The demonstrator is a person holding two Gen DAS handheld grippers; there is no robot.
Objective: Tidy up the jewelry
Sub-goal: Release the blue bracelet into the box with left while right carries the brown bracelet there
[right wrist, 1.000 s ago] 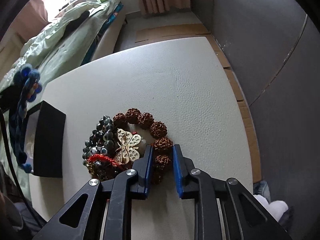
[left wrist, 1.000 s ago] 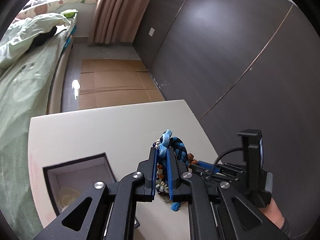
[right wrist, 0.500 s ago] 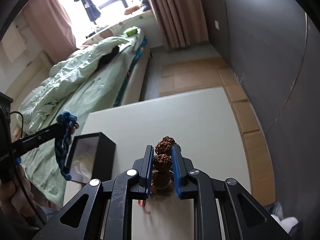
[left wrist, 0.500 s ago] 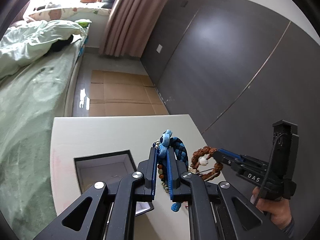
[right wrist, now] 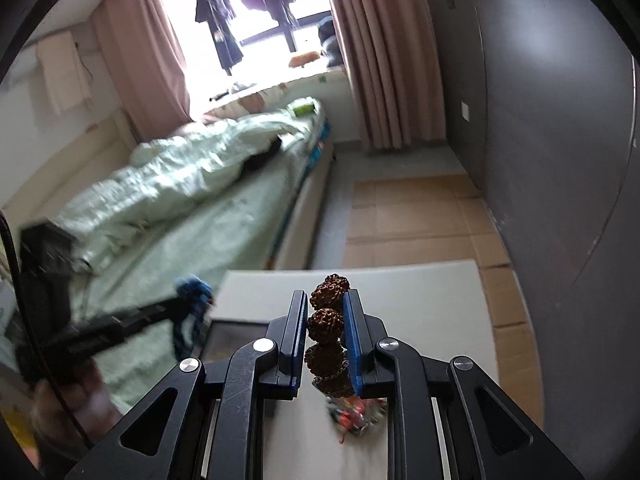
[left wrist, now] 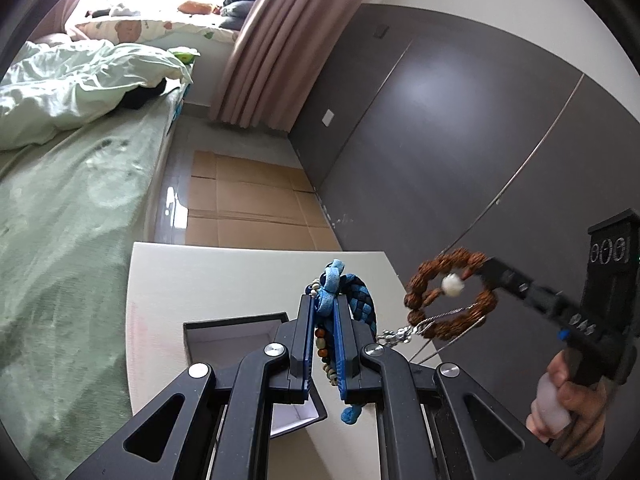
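Two grippers hold jewelry above the bench (left wrist: pixel 224 276) — the left gripper (left wrist: pixel 323 320) clamps a blue braided bracelet (left wrist: pixel 362 300), the right gripper (right wrist: pixel 325 320) pinches a brown bead bracelet (left wrist: pixel 450 294). Below the left fingers sits the open black box (left wrist: pixel 236 340) — nearer that hand, I judge.

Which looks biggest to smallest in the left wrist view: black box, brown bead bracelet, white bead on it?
1. black box, though the left gripper hides part of it.
2. brown bead bracelet, held up by the right gripper; it may hang nearer the camera, so true size is unsure.
3. white bead, clearly smallest.
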